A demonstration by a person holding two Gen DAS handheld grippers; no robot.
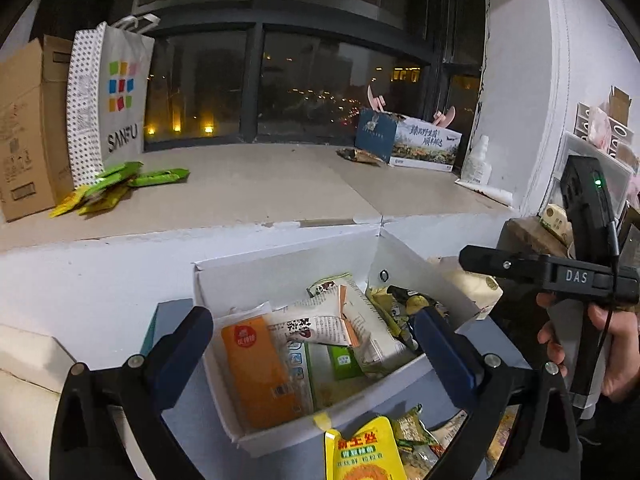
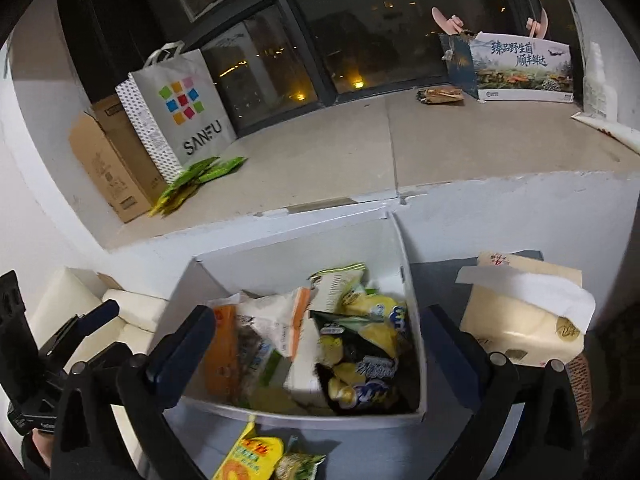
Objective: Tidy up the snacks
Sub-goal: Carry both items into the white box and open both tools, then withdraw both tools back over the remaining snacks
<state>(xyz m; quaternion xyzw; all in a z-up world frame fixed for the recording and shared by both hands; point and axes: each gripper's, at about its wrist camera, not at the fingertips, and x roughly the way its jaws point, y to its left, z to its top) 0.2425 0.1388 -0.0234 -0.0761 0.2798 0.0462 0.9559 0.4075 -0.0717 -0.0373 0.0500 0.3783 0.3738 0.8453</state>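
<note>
Both sets of fingers are spread wide apart and hold nothing. On the left gripper (image 1: 314,344) the blue fingers (image 1: 182,346) hang just above the white box (image 1: 280,264), one at each side of it. The right gripper (image 2: 318,350) hangs over the same box, with its fingers (image 2: 182,350) open too.

The job looks partly done. Many snacks already lie inside the white box: an orange packet (image 1: 260,372) by its left wall, a white packet with orange edges (image 1: 316,322) in the middle, and a dark bag with yellow pictures (image 2: 364,360) by its right wall. They are piled loosely, not in neat rows.

Some snacks are still left outside. A yellow packet (image 1: 364,452) and small green wrapped snacks (image 1: 412,432) lie on the tabletop (image 1: 208,420) just in front of the white box. A heap of green packets (image 1: 112,188) lies on the window ledge (image 1: 260,184) behind the box, far to its left, next to a paper bag (image 1: 108,100). One brown packet (image 1: 360,156) lies on the ledge behind the box, to its right.

A bare hand (image 1: 592,344) holds the right gripper's handle, to the right of the box. I think the yellow packet is the easiest one to pick next.
</note>
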